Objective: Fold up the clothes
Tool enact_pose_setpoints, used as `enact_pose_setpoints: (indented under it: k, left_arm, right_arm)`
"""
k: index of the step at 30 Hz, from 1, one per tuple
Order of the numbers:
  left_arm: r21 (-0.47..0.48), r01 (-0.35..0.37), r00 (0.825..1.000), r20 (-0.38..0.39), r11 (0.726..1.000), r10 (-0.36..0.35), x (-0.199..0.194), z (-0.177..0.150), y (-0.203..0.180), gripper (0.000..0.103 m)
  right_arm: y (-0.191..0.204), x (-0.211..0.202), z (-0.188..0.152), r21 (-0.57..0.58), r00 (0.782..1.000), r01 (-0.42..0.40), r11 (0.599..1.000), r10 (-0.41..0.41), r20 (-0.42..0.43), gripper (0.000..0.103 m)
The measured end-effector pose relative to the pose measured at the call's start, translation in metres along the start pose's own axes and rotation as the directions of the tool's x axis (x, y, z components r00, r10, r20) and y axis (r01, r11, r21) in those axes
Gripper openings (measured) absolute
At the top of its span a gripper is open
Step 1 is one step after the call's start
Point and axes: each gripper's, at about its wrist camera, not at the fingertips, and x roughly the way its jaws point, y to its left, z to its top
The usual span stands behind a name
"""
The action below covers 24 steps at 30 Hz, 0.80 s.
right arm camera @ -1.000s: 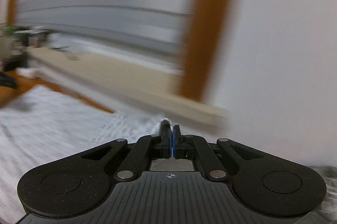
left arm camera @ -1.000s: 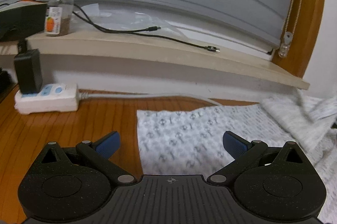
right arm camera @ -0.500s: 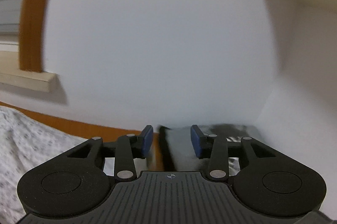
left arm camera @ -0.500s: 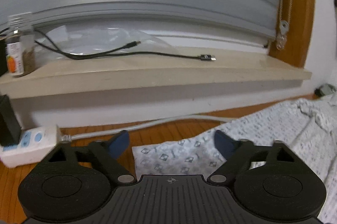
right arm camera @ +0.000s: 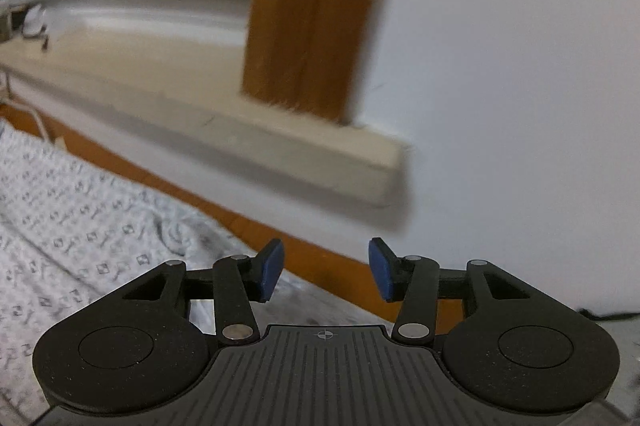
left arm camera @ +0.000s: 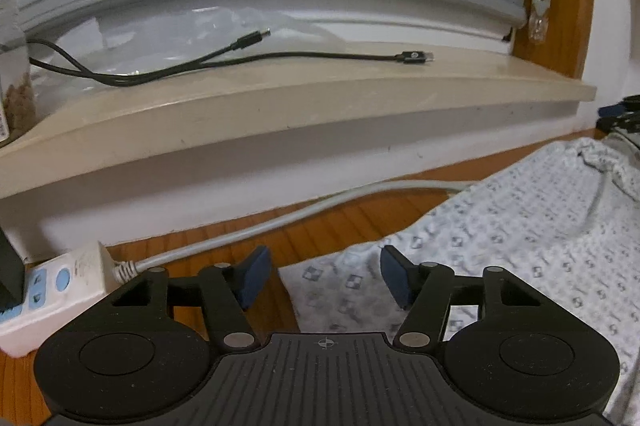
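Note:
A white garment with a small grey print (left arm camera: 520, 238) lies spread on the wooden table (left arm camera: 320, 230). In the left wrist view its near left corner lies between the blue pads of my left gripper (left arm camera: 325, 280), which is open and empty just above it. In the right wrist view the garment (right arm camera: 80, 226) lies at the left, bunched near its far edge. My right gripper (right arm camera: 325, 270) is open and empty over the garment's right end, facing the wall.
A beige window sill (left arm camera: 280, 105) with black cables (left arm camera: 200, 65) runs along the back. A white power strip (left arm camera: 52, 290) and its grey cord (left arm camera: 260, 230) lie at the left. A wooden window frame (right arm camera: 312, 9) and white wall (right arm camera: 520, 105) stand behind.
My right gripper was shut on the garment's edge, then let go and opened, and has swung back left. My left gripper stayed open and moved toward the garment's left corner.

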Motion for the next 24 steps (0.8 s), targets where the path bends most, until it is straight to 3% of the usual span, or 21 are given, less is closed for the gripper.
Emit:
enact_pose_setpoints:
  k: [5,12,19,24]
  left_arm:
    - [0.022,0.078,0.997,-0.023,0.997,-0.078,0.013,0.004,0.003,0.066]
    - [0.025,0.119,0.991,-0.056,0.993,-0.118,0.024,0.0,0.006,0.066]
    - [0.062,0.124,0.991,-0.049,0.99,-0.121,0.024,-0.003,0.001,0.07]
    - [0.089,0.097,0.995,-0.044,0.991,-0.093,0.025,-0.005,-0.007,0.07]
  right_arm:
    - [-0.004,0.025,-0.008,0.025,0.992,-0.116,0.993,0.117,-0.043,0.053]
    - [-0.007,0.035,-0.01,0.088,0.972,-0.225,0.97,0.23,-0.048,0.054]
    - [0.002,0.039,-0.006,0.054,0.94,-0.328,0.943,0.331,-0.082,0.054]
    - [0.005,0.04,-0.007,0.057,0.937,-0.337,0.94,0.341,-0.077,0.051]
